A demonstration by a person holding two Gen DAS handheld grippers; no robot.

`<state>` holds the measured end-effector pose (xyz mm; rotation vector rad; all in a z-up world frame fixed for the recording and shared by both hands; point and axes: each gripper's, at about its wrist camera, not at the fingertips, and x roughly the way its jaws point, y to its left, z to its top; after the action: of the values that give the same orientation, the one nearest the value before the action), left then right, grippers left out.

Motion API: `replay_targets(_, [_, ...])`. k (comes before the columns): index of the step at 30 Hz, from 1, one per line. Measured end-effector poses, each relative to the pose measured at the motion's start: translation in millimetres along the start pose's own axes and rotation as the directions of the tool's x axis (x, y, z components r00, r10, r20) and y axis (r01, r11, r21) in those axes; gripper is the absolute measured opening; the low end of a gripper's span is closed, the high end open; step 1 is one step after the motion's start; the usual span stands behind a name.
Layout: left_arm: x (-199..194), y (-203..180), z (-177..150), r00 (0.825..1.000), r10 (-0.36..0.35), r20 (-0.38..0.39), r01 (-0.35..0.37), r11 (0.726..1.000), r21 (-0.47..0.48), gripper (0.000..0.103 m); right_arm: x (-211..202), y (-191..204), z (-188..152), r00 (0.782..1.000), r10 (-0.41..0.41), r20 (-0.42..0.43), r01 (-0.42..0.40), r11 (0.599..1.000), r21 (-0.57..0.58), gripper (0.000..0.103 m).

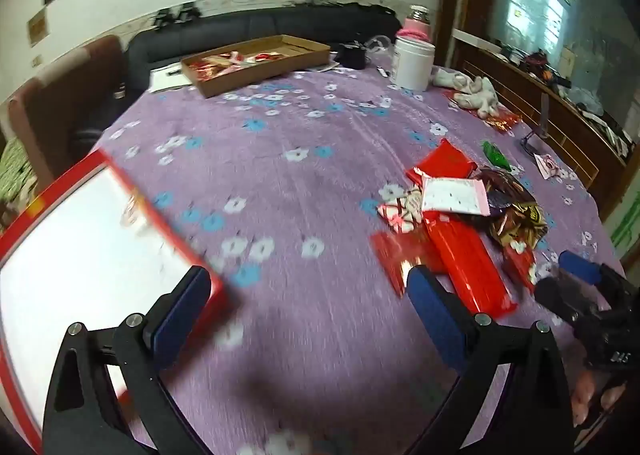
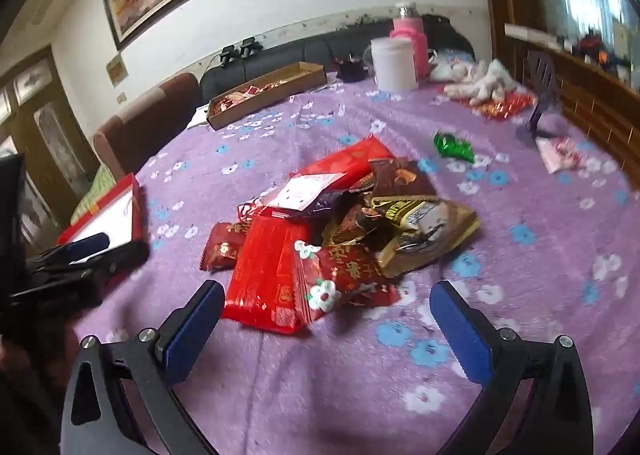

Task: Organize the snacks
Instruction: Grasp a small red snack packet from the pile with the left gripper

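A pile of snack packets [image 2: 340, 231] lies on the purple flowered tablecloth [image 2: 280, 375]: red packets, a brown and gold bag [image 2: 424, 231] and a white-and-pink sachet [image 2: 308, 191]. The pile also shows in the left wrist view [image 1: 452, 223]. My right gripper [image 2: 324, 319] is open and empty, just in front of the pile. My left gripper [image 1: 308, 295] is open and empty above the cloth, left of the pile. A red-rimmed box with a white inside [image 1: 80, 239] lies at the table's left edge, by my left finger. It also shows in the right wrist view [image 2: 108, 219].
A brown cardboard tray [image 1: 256, 63] holding some snacks stands at the far side. A white canister [image 1: 412, 59], a pink flask [image 2: 408, 31] and a white cloth heap [image 1: 472, 91] are at the far right. A green wrapper [image 2: 454, 147] and a phone stand [image 2: 536, 103] lie right.
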<state>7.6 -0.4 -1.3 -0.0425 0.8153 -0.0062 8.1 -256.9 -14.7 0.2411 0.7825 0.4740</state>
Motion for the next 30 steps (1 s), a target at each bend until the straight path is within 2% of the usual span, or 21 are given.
replay_targets(2, [13,-6,6,0.998,-0.062,-0.032,0.063,0.997,0.036,0.099,9,-3,3,1.000,0.021,-0.022,-0.020,0.999,0.034,0.101])
replay_targets(5, [37,-21,13,0.995,-0.069,-0.075,0.076,0.992,0.102,0.099,20,-9,6,0.998,0.039,-0.048,-0.036,0.996,0.077,0.096])
replay_targets(6, [45,-25,14,0.992,-0.093,-0.089,0.103,0.988,0.114,0.095,23,-12,7,0.997,0.049,-0.060,-0.044,0.995,0.092,0.093])
replay_targets(8, [54,-29,13,0.984,-0.138,-0.113,0.149,0.984,0.096,0.092,32,-19,6,0.991,0.089,-0.096,-0.076,0.988,0.133,0.088])
replay_targets(11, [63,-33,16,0.976,-0.192,-0.103,0.202,0.975,0.097,0.091,32,-21,8,0.993,0.079,-0.083,-0.068,0.989,0.129,0.087])
replay_targets(12, [64,-34,15,0.967,-0.219,-0.128,0.231,0.969,0.083,0.091,33,-21,8,0.993,0.076,-0.085,-0.065,0.990,0.126,0.087])
replay_targets(14, [65,-38,14,0.965,-0.209,-0.159,0.225,0.970,0.090,0.091,34,-18,10,0.994,0.058,-0.095,-0.048,0.993,0.107,0.086])
replay_targets(15, [64,-42,15,0.964,-0.220,-0.149,0.233,0.969,0.082,0.091,35,-17,11,0.994,0.043,-0.101,-0.033,0.995,0.095,0.083])
replay_targets(16, [66,-46,14,0.968,-0.199,-0.154,0.214,0.973,0.089,0.091,35,-16,11,0.994,0.029,-0.103,-0.020,0.996,0.088,0.080])
replay_targets(17, [67,-48,15,0.971,-0.177,-0.163,0.195,0.976,0.100,0.091,36,-16,12,0.994,0.017,-0.104,-0.008,0.996,0.085,0.075])
replay_targets(19, [68,-48,12,0.964,-0.174,-0.201,0.197,0.975,0.100,0.091,37,-21,14,0.995,0.008,-0.103,0.002,0.996,0.092,0.067])
replay_targets(23, [65,-49,12,0.966,-0.165,-0.201,0.190,0.975,0.115,0.091,37,-23,16,0.992,-0.049,-0.114,0.056,0.997,0.062,0.045])
replay_targets(25, [63,-50,14,0.965,-0.175,-0.196,0.201,0.972,0.121,0.090,35,-30,14,0.994,-0.025,-0.111,0.034,0.996,0.077,0.041])
replay_targets(27, [62,-52,15,0.962,-0.190,-0.198,0.219,0.966,0.138,0.077,31,-35,13,0.993,-0.007,-0.114,0.017,0.996,0.089,0.038])
replay_targets(30, [63,-54,15,0.952,-0.231,-0.201,0.261,0.956,0.138,0.067,25,-45,10,0.992,0.056,-0.116,-0.040,0.990,0.136,0.038])
